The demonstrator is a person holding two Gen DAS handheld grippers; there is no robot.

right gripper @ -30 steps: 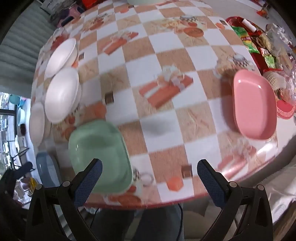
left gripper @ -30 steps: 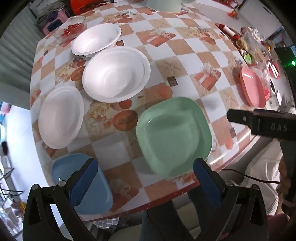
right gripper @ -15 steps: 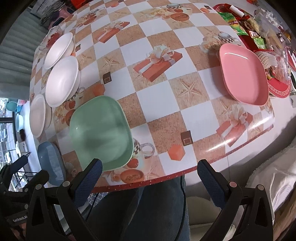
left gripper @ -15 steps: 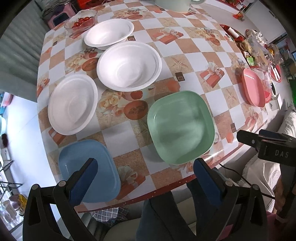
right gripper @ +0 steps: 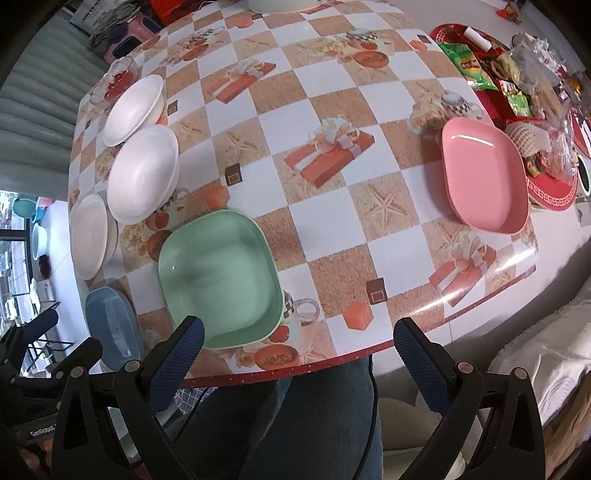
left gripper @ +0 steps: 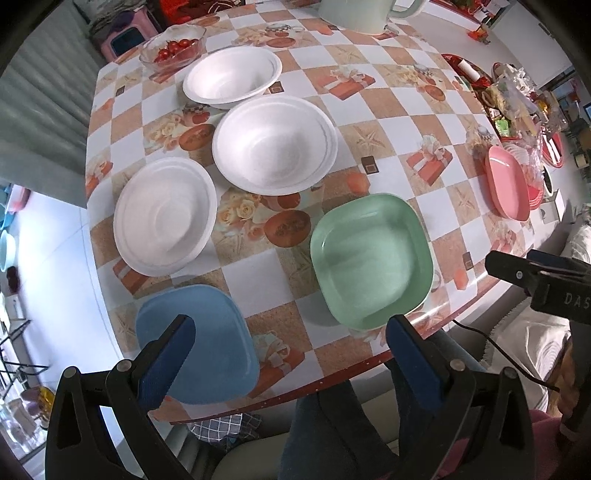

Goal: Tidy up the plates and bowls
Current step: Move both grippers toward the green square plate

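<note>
On the checkered tablecloth lie a green square plate [left gripper: 371,260] [right gripper: 221,278], a blue square plate [left gripper: 207,339] [right gripper: 112,328] and a pink plate [left gripper: 506,184] [right gripper: 482,182]. Three white bowls line the left: near [left gripper: 164,221], middle [left gripper: 275,144] [right gripper: 142,175], far [left gripper: 232,77] [right gripper: 133,109]. My left gripper [left gripper: 288,347] is open above the table's front edge, between the blue and green plates. The right gripper [right gripper: 299,349] hangs open off the front edge, right of the green plate. Both hold nothing.
A glass bowl of red tomatoes [left gripper: 173,46] sits at the far left corner. A pale green jug [left gripper: 354,14] stands at the back. Red trays with snack packets [right gripper: 517,74] crowd the right side. A person's legs [right gripper: 295,424] sit under the table edge [right gripper: 332,363].
Both grippers have drawn back and up from the table, so more of it shows. The blue plate has come fully into the left view. No dish has moved.
</note>
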